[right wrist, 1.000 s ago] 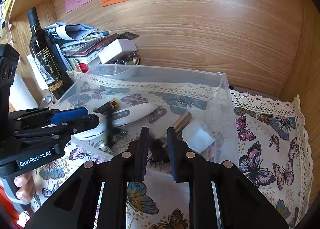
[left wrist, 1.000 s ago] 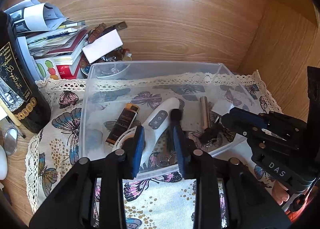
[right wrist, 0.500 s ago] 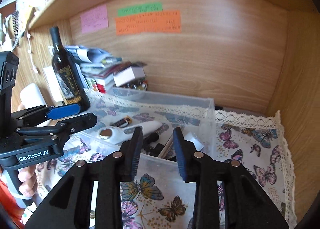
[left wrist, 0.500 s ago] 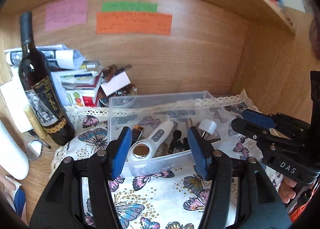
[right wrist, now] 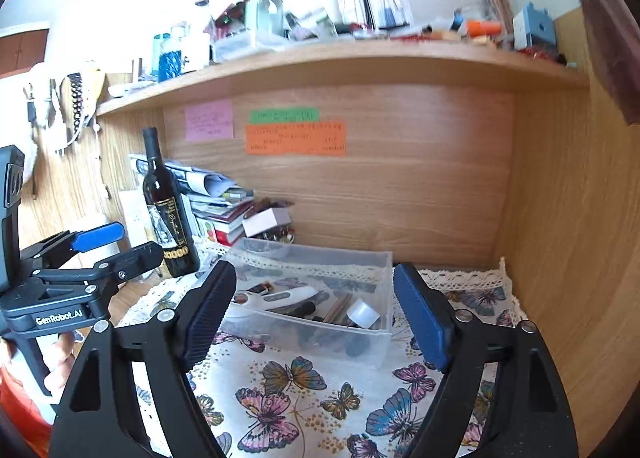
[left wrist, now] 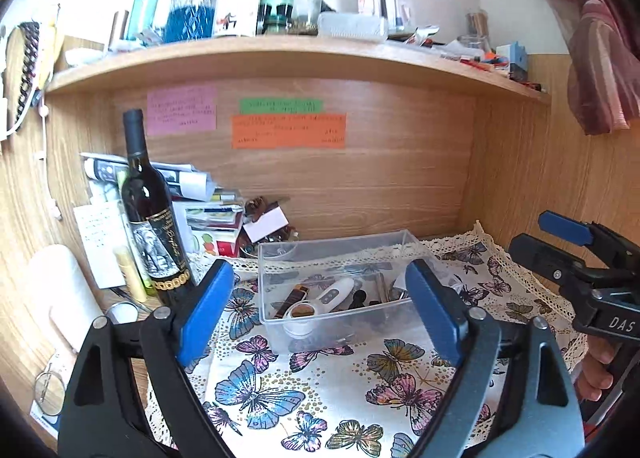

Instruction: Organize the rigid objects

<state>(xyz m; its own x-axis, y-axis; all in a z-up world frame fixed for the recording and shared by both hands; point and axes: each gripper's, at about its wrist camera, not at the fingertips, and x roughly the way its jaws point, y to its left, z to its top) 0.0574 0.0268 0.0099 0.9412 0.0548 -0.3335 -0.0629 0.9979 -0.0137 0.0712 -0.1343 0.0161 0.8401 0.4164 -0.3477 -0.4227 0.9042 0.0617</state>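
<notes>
A clear plastic box stands on a butterfly-print cloth on the desk. It holds a white handheld device, a small dark tube, a white cap and several small dark items. My left gripper is open and empty, held back and above the box. My right gripper is open and empty, also held back from the box. Each gripper shows at the edge of the other's view.
A dark wine bottle stands left of the box. A pile of books and papers lies behind it. Wooden walls close the back and right. A crowded shelf hangs overhead.
Both grippers have opened wide and pulled back and up from the box. The small dark items they were shut on or near now lie in the box.
</notes>
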